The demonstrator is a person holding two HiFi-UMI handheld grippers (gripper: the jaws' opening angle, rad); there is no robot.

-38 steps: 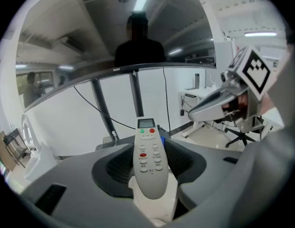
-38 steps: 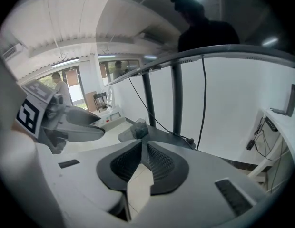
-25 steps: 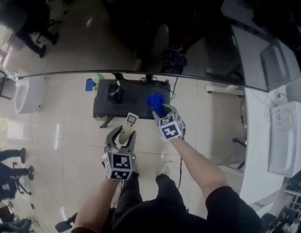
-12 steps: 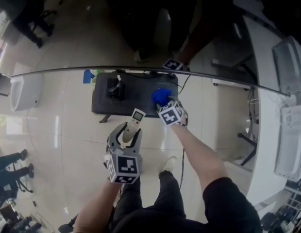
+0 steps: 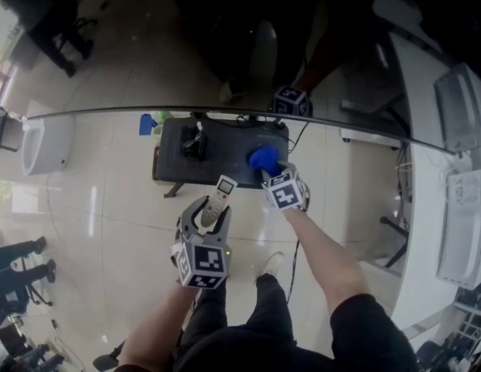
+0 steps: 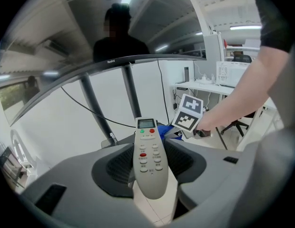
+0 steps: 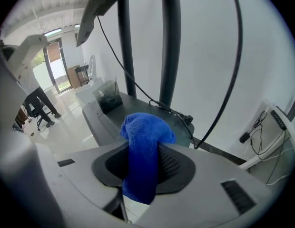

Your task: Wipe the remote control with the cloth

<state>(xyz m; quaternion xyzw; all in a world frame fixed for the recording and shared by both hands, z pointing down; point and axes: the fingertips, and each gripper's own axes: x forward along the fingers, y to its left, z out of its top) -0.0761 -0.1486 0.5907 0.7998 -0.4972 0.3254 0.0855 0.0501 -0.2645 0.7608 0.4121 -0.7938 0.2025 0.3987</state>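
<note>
The left gripper (image 5: 203, 217) clamps the grey remote control (image 5: 219, 198) lengthwise, its screen end pointing to 12 o'clock, above glossy pale floor tiles (image 5: 101, 208). At its 2 o'clock the right gripper (image 5: 268, 174), whose jaws have just been closing, pinches the blue cloth (image 5: 264, 159) over the right end of a low dark table (image 5: 225, 167). A black object (image 5: 195, 142) sits on the table toward 10 o'clock. White desks (image 5: 427, 192) line the room at 3 o'clock.
</note>
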